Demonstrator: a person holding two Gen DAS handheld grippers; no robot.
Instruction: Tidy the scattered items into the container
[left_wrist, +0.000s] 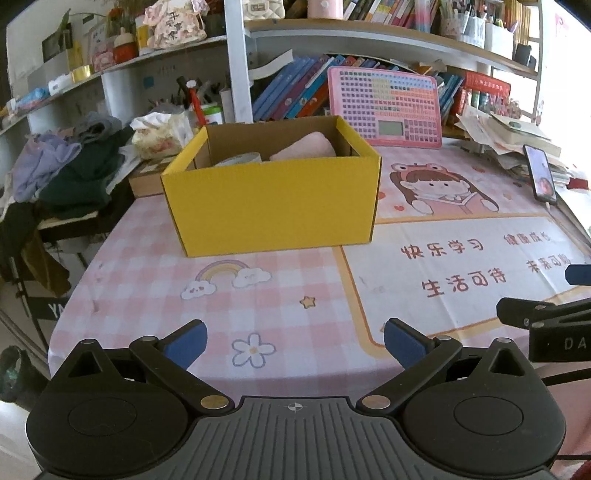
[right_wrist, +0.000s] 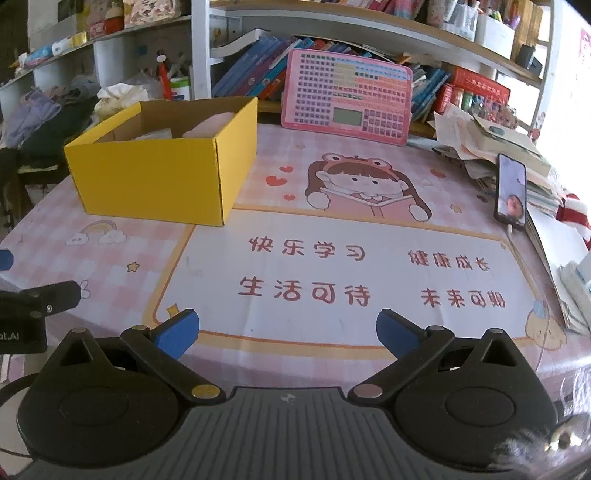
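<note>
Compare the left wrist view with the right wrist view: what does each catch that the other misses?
Only the left wrist view shows the roll of tape inside the yellow box and the pile of clothes beside the table. Only the right wrist view shows the red-and-white striped cloth at the far right edge. Both share the box, the pink item inside it, the pink keyboard toy, the phone, and open, empty tongs, left and right.

The box (left_wrist: 271, 206) is yellow outside and plain brown inside. A pink-and-white checked cloth (left_wrist: 155, 258) with cartoon prints covers the counter.
</note>
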